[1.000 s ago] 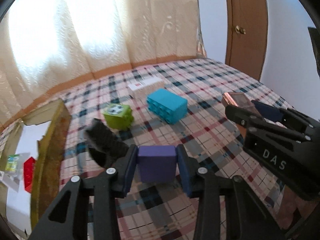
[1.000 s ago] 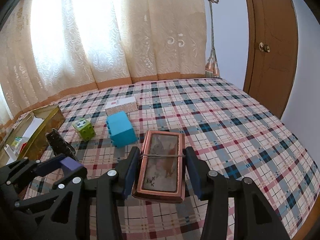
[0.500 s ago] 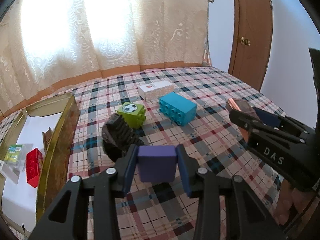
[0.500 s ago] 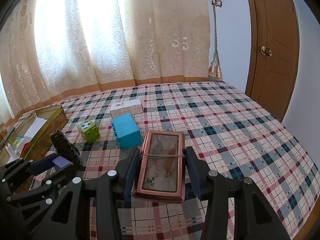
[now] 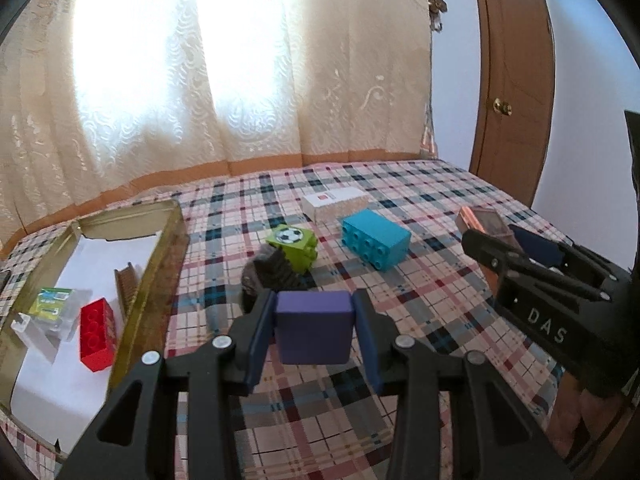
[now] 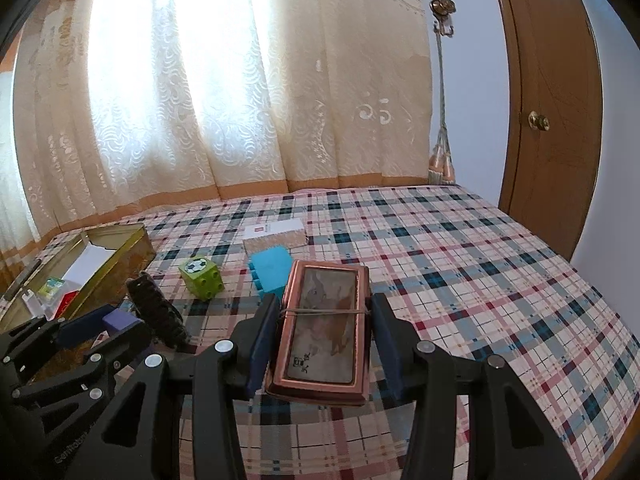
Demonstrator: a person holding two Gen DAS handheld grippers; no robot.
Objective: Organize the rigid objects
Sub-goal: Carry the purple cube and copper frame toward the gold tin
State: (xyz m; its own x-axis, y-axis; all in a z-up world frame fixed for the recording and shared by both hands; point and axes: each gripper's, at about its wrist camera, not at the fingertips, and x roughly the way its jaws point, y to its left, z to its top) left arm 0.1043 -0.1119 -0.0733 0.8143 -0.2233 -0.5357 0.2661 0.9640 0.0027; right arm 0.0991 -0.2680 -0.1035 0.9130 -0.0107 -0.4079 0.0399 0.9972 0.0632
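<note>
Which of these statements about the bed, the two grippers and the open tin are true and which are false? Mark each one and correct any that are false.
1. The left gripper is shut on a purple block. True.
2. The right gripper is empty. False: it is shut on a copper-framed box.
3. A red brick lies inside the gold tin. True.
4. The green football cube is stacked on the blue brick. False: they sit apart on the plaid cover.
5. The white box lies beyond the blue brick. True.
</note>
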